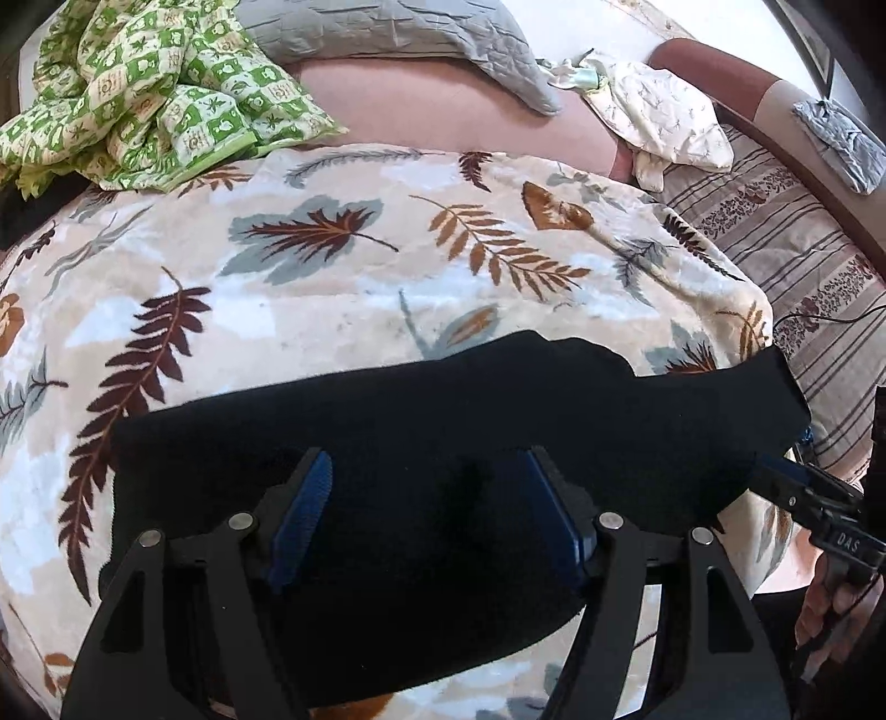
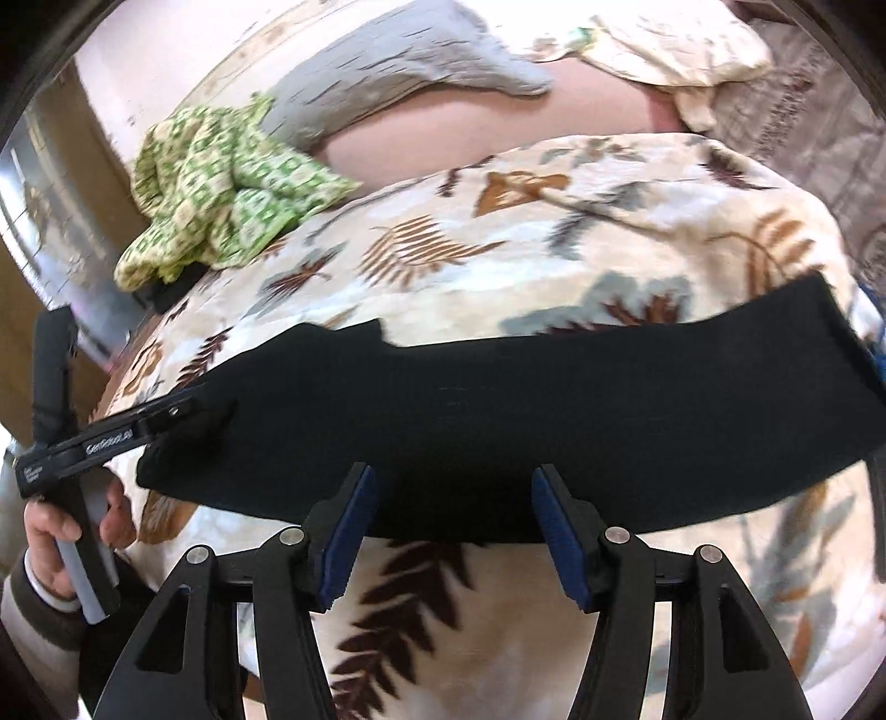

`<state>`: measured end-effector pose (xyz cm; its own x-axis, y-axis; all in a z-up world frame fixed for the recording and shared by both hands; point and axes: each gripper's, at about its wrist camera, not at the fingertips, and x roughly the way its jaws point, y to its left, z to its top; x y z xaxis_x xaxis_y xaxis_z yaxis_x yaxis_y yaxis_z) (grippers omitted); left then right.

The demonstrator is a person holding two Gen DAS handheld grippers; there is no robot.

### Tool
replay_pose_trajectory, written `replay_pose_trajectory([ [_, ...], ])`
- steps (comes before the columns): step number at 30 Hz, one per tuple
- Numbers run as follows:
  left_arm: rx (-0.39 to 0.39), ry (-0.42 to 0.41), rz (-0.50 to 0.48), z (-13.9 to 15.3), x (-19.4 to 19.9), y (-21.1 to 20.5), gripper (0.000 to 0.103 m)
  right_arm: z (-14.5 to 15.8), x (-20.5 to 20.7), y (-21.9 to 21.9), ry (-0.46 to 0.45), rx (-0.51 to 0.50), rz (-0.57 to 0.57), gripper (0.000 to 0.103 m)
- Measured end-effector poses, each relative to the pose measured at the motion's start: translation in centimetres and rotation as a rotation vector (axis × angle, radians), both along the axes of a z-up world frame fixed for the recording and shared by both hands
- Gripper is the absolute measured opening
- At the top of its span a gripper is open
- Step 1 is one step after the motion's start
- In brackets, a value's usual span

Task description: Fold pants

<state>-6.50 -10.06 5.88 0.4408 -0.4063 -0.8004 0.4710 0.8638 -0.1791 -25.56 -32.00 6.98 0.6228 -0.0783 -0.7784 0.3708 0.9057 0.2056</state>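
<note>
Both your tongs are spread wide with nothing between the pads: left tongs (image 1: 429, 515) hang over the black pants (image 1: 443, 443), right tongs (image 2: 454, 531) sit at their near edge. The pants lie folded in a long strip across the leaf-print blanket (image 1: 277, 266), green checked cloth (image 1: 144, 88) bunched up behind.

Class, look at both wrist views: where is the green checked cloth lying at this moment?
The green checked cloth lies crumpled at the upper left of both views, on the far edge of the leaf-print blanket and beside the grey quilted pillow.
</note>
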Motion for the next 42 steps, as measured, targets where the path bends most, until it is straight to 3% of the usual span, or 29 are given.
replay_pose_trajectory([
  [9,-0.005,-0.004,-0.027,-0.2,-1.2,-0.9,0.070,-0.5,-1.4,-1.9,0.001,0.005,-0.057,0.060],
  [17,-0.064,-0.013,-0.070,0.4,-1.7,-1.9,0.071,-0.7,-2.8,-3.2,0.001,0.024,-0.106,0.064],
  [24,-0.140,0.028,-0.249,1.7,-2.6,-4.7,0.082,-0.6,-6.5,-6.2,-0.009,0.028,-0.206,0.068],
  [28,-0.109,0.019,-0.385,2.1,-3.5,-8.9,0.082,-1.2,-8.9,-9.0,-0.043,0.095,-0.299,0.068],
  [32,-0.064,-0.003,-0.552,1.6,-4.8,-15.5,0.082,-1.6,-10.4,-10.9,-0.140,0.161,-0.332,0.068],
  [34,-0.047,0.008,-0.584,1.4,-4.7,-18.0,0.082,-1.7,-10.6,-11.6,-0.163,0.163,-0.352,0.070],
  [38,-0.112,0.093,-0.634,1.6,-3.2,-23.5,0.082,-2.4,-10.7,-12.6,-0.211,0.200,-0.392,0.072],
  [42,-0.155,0.126,-0.714,1.8,-2.5,-29.0,0.082,-2.5,-10.4,-13.4,-0.262,0.213,-0.387,0.073],
])
